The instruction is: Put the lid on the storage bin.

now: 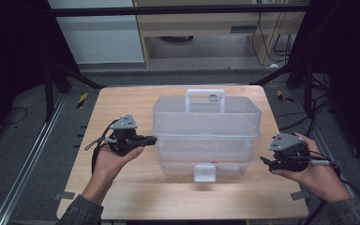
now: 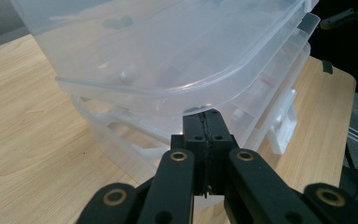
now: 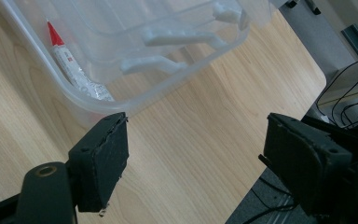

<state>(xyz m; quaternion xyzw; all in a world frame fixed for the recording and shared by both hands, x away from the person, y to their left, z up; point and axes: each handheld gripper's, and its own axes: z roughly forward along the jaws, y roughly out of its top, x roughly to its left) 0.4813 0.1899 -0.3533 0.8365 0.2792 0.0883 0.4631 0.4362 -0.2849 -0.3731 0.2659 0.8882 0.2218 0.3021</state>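
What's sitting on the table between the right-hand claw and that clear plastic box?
Nothing: in the high view, bare wooden table separates the right gripper from the clear tiered box.

The tiered clear box (image 1: 206,136) blocks mid-table; bare tabletop (image 1: 122,187) apparently flanks it.

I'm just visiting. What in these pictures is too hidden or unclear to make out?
- High view: the plastic toolbox's contents are blurred by its cloudy walls.
- Right gripper view: the print on the red-capped tube is too small to read, and the box wall hides its lower end.
- Left gripper view: the left gripper is shut under the lid's rim; whether it touches the rim cannot be told.
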